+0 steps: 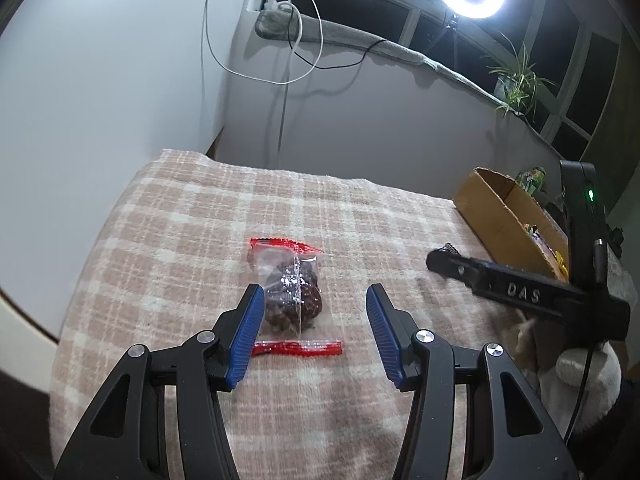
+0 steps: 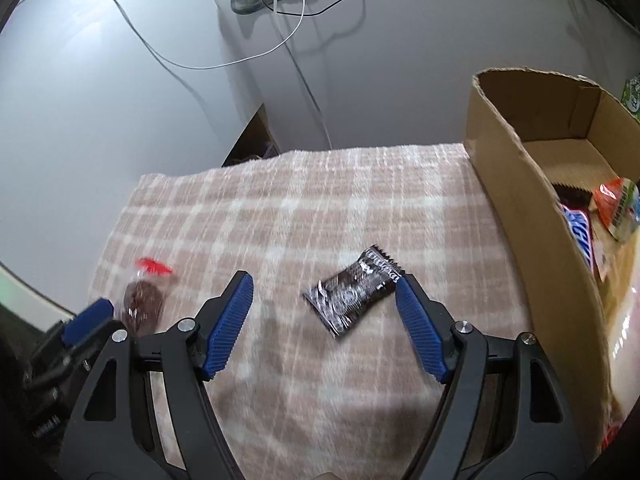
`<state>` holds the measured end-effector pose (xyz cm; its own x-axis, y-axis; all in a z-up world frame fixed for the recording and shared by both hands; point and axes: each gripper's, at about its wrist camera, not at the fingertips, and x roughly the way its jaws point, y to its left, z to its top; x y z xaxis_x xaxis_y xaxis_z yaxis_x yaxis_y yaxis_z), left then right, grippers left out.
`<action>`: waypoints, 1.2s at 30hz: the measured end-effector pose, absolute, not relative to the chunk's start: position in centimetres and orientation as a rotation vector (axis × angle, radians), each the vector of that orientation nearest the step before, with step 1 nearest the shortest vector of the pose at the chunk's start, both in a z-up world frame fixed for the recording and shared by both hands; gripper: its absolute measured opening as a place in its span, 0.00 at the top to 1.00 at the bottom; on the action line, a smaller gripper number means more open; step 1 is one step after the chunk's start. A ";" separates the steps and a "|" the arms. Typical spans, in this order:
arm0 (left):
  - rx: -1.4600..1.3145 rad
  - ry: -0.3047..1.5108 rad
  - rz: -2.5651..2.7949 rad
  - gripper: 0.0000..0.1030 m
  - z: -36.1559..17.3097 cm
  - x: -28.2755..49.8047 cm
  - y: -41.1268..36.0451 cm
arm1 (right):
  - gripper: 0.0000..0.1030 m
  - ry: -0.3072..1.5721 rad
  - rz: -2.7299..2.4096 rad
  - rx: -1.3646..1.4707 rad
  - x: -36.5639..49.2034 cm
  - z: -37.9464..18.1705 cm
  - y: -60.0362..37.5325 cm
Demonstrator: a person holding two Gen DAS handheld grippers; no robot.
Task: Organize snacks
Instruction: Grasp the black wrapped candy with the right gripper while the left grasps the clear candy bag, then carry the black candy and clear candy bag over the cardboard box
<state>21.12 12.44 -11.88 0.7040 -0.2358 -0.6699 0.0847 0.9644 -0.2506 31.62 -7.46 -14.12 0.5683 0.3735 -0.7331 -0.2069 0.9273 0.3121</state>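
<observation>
The cloth point(image 2: 304, 208) is a pink-beige and cream plaid. The clear bag point(image 1: 290, 292) has red end strips and dark brown contents, and the wrapper point(image 2: 354, 290) is dark brown with silver print. Both grippers, left point(image 1: 316, 300) and right point(image 2: 324, 288), are black with blue pads, and the box point(image 2: 516, 184) is brown.

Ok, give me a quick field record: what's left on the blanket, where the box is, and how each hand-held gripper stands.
surface: checked blanket
box: cardboard box at the blanket's right edge, snacks already inside
left hand-held gripper: open, clear snack bag with red ends between its fingers, not gripped
right hand-held gripper: open, dark wrapped snack between its fingers, not gripped
left on blanket: two snacks
</observation>
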 end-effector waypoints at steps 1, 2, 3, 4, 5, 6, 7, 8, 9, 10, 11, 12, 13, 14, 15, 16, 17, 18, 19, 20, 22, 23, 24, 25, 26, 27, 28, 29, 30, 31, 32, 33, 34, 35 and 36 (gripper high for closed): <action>-0.208 0.772 -0.181 0.49 -12.0 21.3 12.4 | 0.25 0.904 0.341 0.194 31.8 -14.1 -7.2; -0.209 0.773 -0.184 0.49 -12.1 21.4 12.5 | 0.27 0.901 0.341 0.180 32.1 -14.1 -6.9; -0.210 0.773 -0.184 0.49 -12.1 21.5 12.5 | 0.29 0.899 0.342 0.166 32.2 -14.1 -6.6; -0.213 0.772 -0.183 0.49 -12.2 21.6 12.6 | 0.30 0.898 0.343 0.148 32.2 -14.2 -6.3; -0.216 0.771 -0.183 0.49 -12.2 21.7 12.7 | 0.31 0.895 0.342 0.123 32.2 -14.2 -5.9; -0.219 0.770 -0.181 0.49 -12.3 21.8 12.8 | 0.31 0.893 0.344 0.096 32.1 -14.2 -5.6; -0.222 0.769 -0.180 0.49 -12.3 21.9 12.9 | 0.31 0.893 0.346 0.074 32.1 -14.3 -5.3; -0.224 0.770 -0.180 0.49 -12.4 22.0 12.9 | 0.31 0.891 0.347 0.047 31.9 -14.3 -5.0; -0.226 0.774 -0.180 0.49 -12.5 22.1 12.9 | 0.31 0.890 0.349 0.028 31.8 -14.4 -4.9; -0.229 0.779 -0.181 0.49 -12.6 22.3 13.0 | 0.34 0.887 0.347 0.009 31.7 -14.4 -4.7; -0.231 0.783 -0.179 0.49 -12.8 22.4 12.9 | 0.36 0.886 0.344 -0.007 31.7 -14.4 -4.6; -0.233 0.786 -0.180 0.49 -12.9 22.4 12.9 | 0.38 0.885 0.341 -0.024 31.7 -14.4 -4.6; -0.233 0.787 -0.182 0.49 -12.9 22.5 12.9 | 0.42 0.884 0.338 -0.039 31.6 -14.4 -4.5; -0.232 0.788 -0.182 0.49 -12.9 22.5 12.9 | 0.47 0.883 0.333 -0.050 31.6 -14.4 -4.6; -0.228 0.789 -0.182 0.49 -12.9 22.5 12.8 | 0.49 0.881 0.328 -0.061 31.6 -14.4 -4.7; -0.224 0.790 -0.181 0.49 -12.9 22.6 12.7 | 0.55 0.880 0.330 -0.071 31.6 -14.4 -4.7; -0.221 0.792 -0.179 0.49 -13.0 22.6 12.7 | 0.62 0.879 0.333 -0.082 31.6 -14.3 -4.8; -0.219 0.793 -0.178 0.49 -13.0 22.6 12.7 | 0.65 0.878 0.337 -0.092 31.6 -14.3 -4.9; -0.220 0.794 -0.177 0.49 -13.0 22.7 12.7 | 0.69 0.878 0.341 -0.098 31.6 -14.3 -5.0; -0.222 0.798 -0.176 0.51 -13.1 22.8 12.7 | 0.74 0.877 0.341 -0.105 31.5 -14.3 -5.0; -0.227 0.809 -0.175 0.61 -13.3 23.0 12.7 | 0.74 0.874 0.349 -0.103 31.4 -14.3 -5.2; -0.229 0.813 -0.173 0.63 -13.4 23.0 12.8 | 0.74 0.873 0.353 -0.102 31.4 -14.3 -5.2; -0.231 0.813 -0.170 0.63 -13.4 23.0 12.8 | 0.75 0.871 0.356 -0.103 31.3 -14.3 -5.2; -0.229 0.813 -0.168 0.65 -13.4 23.0 12.8 | 0.75 0.868 0.363 -0.103 31.3 -14.3 -5.1; -0.224 0.813 -0.167 0.66 -13.4 22.9 12.7 | 0.75 0.866 0.370 -0.103 31.2 -14.2 -5.0; -0.218 0.812 -0.164 0.67 -13.4 22.9 12.6 | 0.75 0.863 0.376 -0.105 31.0 -14.2 -5.0; -0.213 0.807 -0.161 0.68 -13.3 22.8 12.6 | 0.75 0.860 0.382 -0.103 30.9 -14.2 -5.0; -0.211 0.804 -0.160 0.69 -13.2 22.7 12.6 | 0.75 0.852 0.387 -0.099 30.7 -14.1 -5.0; -0.209 0.801 -0.158 0.69 -13.1 22.6 12.6 | 0.75 0.847 0.390 -0.098 30.5 -14.0 -5.0; -0.207 0.799 -0.157 0.69 -13.1 22.5 12.6 | 0.75 0.842 0.395 -0.095 30.2 -13.8 -5.0; -0.206 0.795 -0.155 0.69 -13.0 22.4 12.6 | 0.75 0.836 0.400 -0.091 29.9 -13.7 -5.1; -0.205 0.791 -0.151 0.69 -12.9 22.3 12.6 | 0.75 0.832 0.404 -0.088 29.7 -13.5 -5.1; -0.206 0.789 -0.150 0.69 -12.8 22.3 12.6 | 0.75 0.825 0.409 -0.084 29.4 -13.3 -5.2; -0.207 0.786 -0.148 0.69 -12.7 22.1 12.6 | 0.75 0.820 0.413 -0.080 29.2 -13.1 -5.2; -0.209 0.782 -0.146 0.69 -12.6 22.0 12.6 | 0.75 0.816 0.421 -0.075 28.9 -13.0 -5.2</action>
